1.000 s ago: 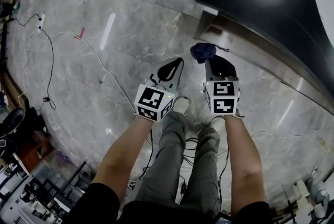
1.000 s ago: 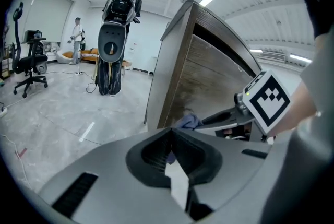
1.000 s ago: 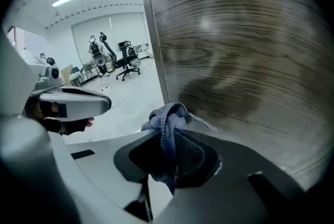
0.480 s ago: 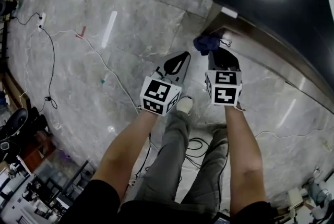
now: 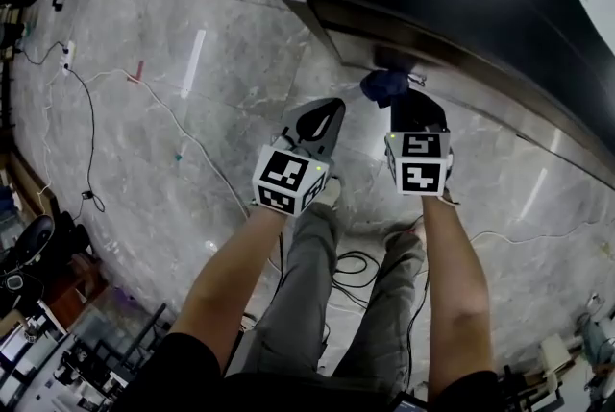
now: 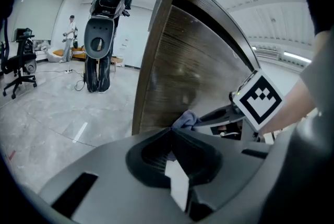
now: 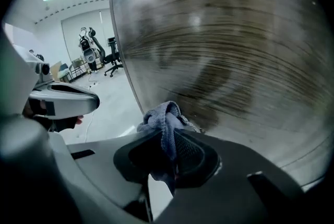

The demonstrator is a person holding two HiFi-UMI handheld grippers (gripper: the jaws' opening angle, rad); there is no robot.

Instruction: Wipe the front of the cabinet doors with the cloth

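cloth (image 7: 163, 116) bunched in right gripper (image 7: 169, 157), jaws clamped on it | door (image 7: 235, 50) straight ahead, cloth low by its left edge, contact unclear | left gripper (image 6: 175, 157) jaws together, empty, alongside | right arm nearer door

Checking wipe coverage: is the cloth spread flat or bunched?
Bunched: the cloth sits as a crumpled wad pinched between the right gripper's jaws, not spread flat.
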